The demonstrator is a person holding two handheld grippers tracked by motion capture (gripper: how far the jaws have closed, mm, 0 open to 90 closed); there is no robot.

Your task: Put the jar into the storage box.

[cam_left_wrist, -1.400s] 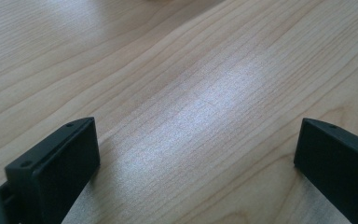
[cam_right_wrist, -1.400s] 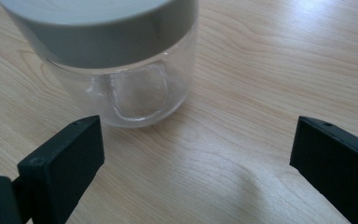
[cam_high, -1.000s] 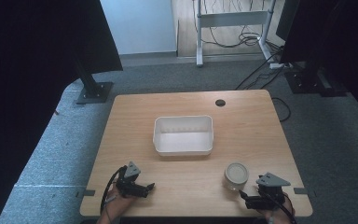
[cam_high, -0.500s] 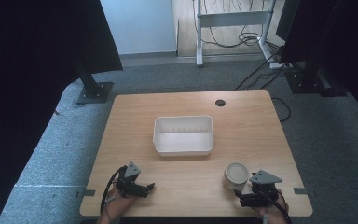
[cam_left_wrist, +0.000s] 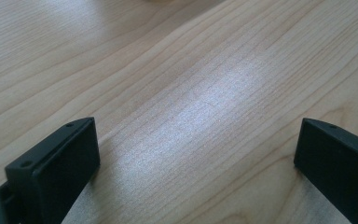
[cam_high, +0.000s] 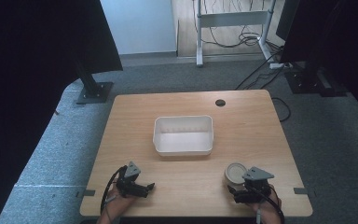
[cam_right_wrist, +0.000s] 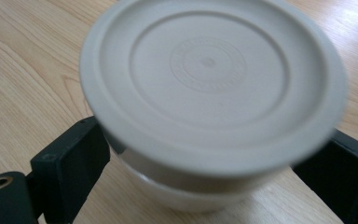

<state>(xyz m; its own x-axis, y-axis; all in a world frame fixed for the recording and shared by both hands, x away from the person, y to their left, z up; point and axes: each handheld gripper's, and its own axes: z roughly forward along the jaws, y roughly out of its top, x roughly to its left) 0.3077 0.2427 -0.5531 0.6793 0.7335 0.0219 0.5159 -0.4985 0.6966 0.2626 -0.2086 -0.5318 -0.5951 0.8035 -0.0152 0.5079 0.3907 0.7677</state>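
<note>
A round white container with a ribbed lid (cam_high: 236, 171) stands on the wooden table (cam_high: 186, 112) near its front right. In the right gripper view the container (cam_right_wrist: 209, 88) sits between the two black jaws, slightly blurred. My right gripper (cam_high: 234, 191) (cam_right_wrist: 200, 154) is open, one jaw on each side of the tub's body; whether they touch it I cannot tell. My left gripper (cam_high: 150, 186) (cam_left_wrist: 196, 154) rests at the front left, open, with bare wood between its jaws.
An empty white rectangular bin (cam_high: 183, 135) stands in the middle of the table. A round cable hole (cam_high: 220, 102) is at the far edge. Dark screens and stands flank the table on the grey carpet.
My right gripper has slid left and forward, so the container now lies between its jaws. The left gripper, the container and the bin have stayed put.
</note>
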